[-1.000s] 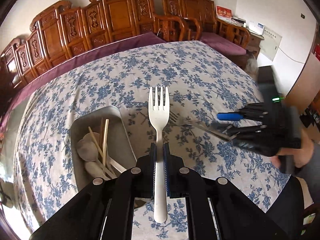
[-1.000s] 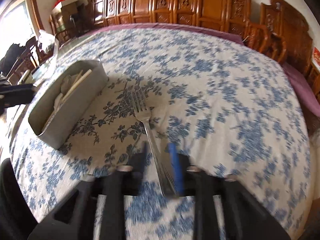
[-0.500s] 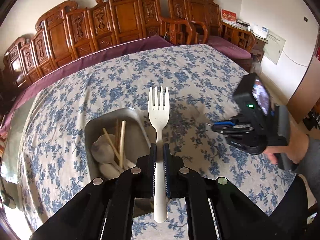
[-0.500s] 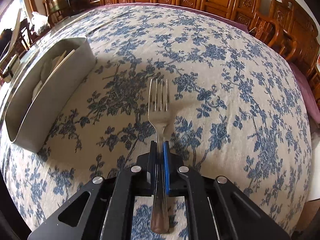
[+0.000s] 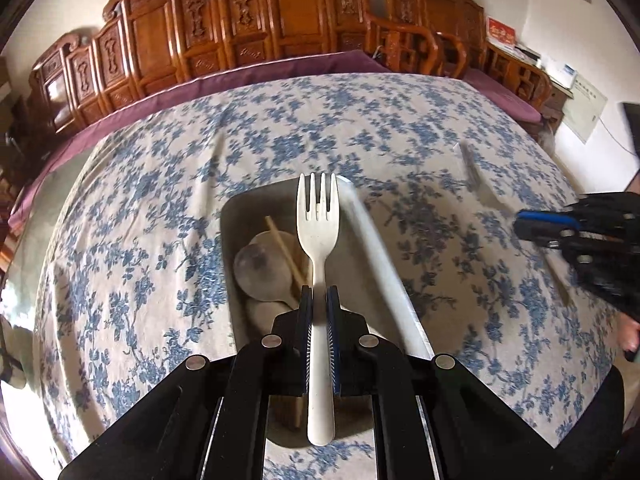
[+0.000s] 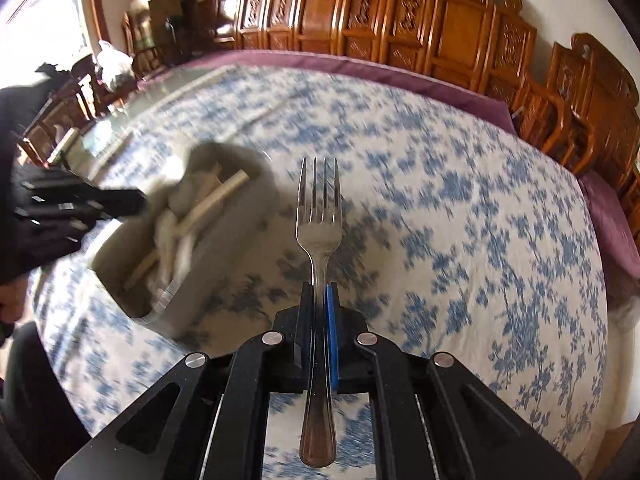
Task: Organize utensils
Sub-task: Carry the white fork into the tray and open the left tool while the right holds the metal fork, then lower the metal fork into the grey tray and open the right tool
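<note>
My left gripper (image 5: pixel 318 296) is shut on the handle of a white plastic fork (image 5: pixel 318 216), whose tines point away over a grey utensil bin (image 5: pixel 380 264). Pale spoons (image 5: pixel 262 268) and wooden chopsticks (image 5: pixel 285 250) lie in the bin. My right gripper (image 6: pixel 319 292) is shut on a metal fork (image 6: pixel 319 232), held above the tablecloth to the right of the bin (image 6: pixel 224 280). In the left wrist view the right gripper (image 5: pixel 524 226) shows at the right edge with the blurred metal fork (image 5: pixel 474 176). The left gripper (image 6: pixel 136 202) reaches over the bin's left side in the right wrist view.
A blue-flowered cloth (image 5: pixel 280 128) covers the round table, with a purple cloth edge (image 6: pixel 400 76) beyond it. Carved wooden chairs (image 5: pixel 248 24) ring the far side. A person's hand (image 5: pixel 630 332) shows at the right edge.
The right gripper has shut on the metal fork and lifted it off the cloth. The left gripper has carried the white fork from beside the bin to above it.
</note>
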{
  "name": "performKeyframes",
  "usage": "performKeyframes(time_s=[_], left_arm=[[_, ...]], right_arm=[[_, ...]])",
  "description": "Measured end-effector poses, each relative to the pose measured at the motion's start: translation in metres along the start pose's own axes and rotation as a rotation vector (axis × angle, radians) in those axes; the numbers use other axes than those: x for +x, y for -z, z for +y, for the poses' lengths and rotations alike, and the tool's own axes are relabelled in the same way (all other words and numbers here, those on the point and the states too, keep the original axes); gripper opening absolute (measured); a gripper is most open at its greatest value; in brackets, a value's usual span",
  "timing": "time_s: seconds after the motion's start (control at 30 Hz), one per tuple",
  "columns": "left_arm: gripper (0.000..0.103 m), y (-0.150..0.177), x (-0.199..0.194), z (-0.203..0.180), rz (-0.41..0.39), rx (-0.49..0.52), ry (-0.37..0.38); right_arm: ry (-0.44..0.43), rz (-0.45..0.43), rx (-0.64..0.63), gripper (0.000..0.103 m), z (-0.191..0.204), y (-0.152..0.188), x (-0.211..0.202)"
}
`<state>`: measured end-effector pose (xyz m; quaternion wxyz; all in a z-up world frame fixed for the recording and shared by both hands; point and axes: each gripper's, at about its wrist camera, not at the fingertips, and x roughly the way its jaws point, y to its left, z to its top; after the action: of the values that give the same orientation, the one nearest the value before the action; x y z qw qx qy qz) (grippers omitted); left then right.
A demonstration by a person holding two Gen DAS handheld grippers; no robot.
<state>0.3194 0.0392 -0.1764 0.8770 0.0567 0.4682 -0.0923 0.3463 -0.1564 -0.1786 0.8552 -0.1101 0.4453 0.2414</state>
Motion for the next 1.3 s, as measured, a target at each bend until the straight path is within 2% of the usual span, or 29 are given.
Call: performKeyframes(time_s=[0.27,0.4,0.5,0.83,0.93,1.07,1.17,1.3], left_arm=[[0.008,0.002,0.014,0.017,0.025,-0.052,-0.003],[0.009,0.01,0.006,0.026,0.016,-0.065,0.003],[0.015,0.015,-0.003,0.033,0.004,-0.069,-0.004],[0.017,0.028,-0.028,0.061,-0.016,-0.086,-0.037],[0.024,0.032,-0.03,0.071,-0.016,-0.099,-0.047],[0.028,0.037,-0.036,0.079,-0.021,-0.121,-0.056],[0.04,0.04,-0.042,0.081,-0.029,-0.13,-0.063],[0.05,0.043,-0.05,0.079,-0.038,-0.131,-0.079]], right_arm=[[-0.057,-0.04,-0.009,0.008,0.028,-0.022,-0.011],[-0.082,-0.053,-0.019,0.008,0.045,-0.033,-0.007],[-0.101,-0.06,-0.018,0.008,0.056,-0.04,-0.002],[-0.161,-0.07,0.006,0.008,0.097,-0.06,0.018],[-0.167,-0.069,0.026,0.008,0.106,-0.064,0.026],[-0.158,-0.055,0.05,0.009,0.113,-0.063,0.043],[-0.136,-0.024,0.063,0.009,0.115,-0.056,0.058],[-0.118,-0.004,0.074,0.01,0.113,-0.046,0.066]])
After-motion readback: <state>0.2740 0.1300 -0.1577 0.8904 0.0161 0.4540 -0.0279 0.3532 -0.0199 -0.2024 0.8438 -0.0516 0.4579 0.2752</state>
